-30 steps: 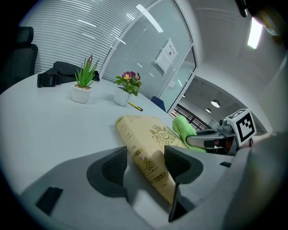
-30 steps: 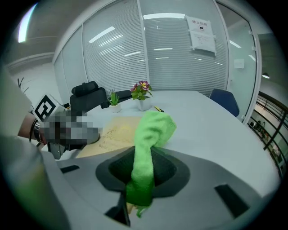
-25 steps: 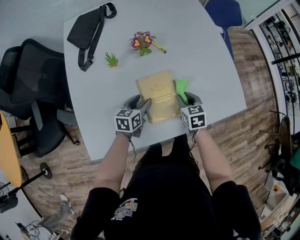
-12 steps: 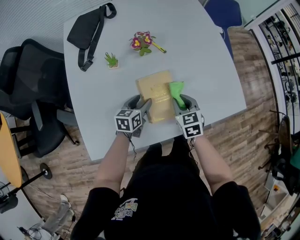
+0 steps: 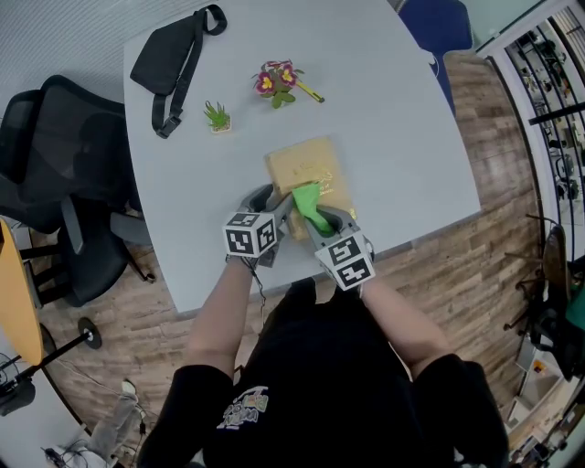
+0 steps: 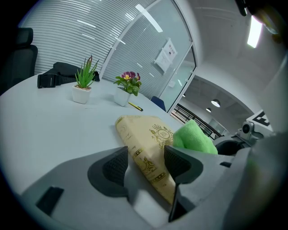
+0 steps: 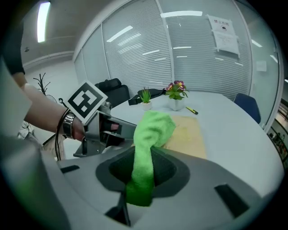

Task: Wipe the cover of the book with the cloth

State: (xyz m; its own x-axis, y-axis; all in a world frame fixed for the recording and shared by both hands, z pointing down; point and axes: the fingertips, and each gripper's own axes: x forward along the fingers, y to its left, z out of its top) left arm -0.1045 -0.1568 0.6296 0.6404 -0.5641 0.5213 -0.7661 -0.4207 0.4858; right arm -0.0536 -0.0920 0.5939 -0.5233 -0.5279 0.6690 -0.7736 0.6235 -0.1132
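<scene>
A gold-covered book (image 5: 315,164) lies flat on the grey table (image 5: 393,110), near its front edge. My left gripper (image 5: 281,208) sits at the book's near left corner, and its jaws hold the spine edge of the book (image 6: 144,134) between them. My right gripper (image 5: 318,219) is shut on a green cloth (image 5: 309,199). The cloth (image 7: 150,130) bunches out in front of the jaws and rests on the near part of the book's cover (image 7: 189,132), close beside the left gripper (image 7: 105,130). From the left gripper view the cloth (image 6: 193,137) shows on the cover's right side.
At the table's far side lie a black bag (image 5: 169,59), a small potted plant (image 5: 218,117), a flower pot (image 5: 277,82) and a yellow pen (image 5: 309,91). A black office chair (image 5: 64,183) stands left of the table, a blue chair (image 5: 439,23) behind it.
My right gripper has swept the green cloth leftward from the book's right edge onto the near part of the cover. The left gripper and the book have stayed put.
</scene>
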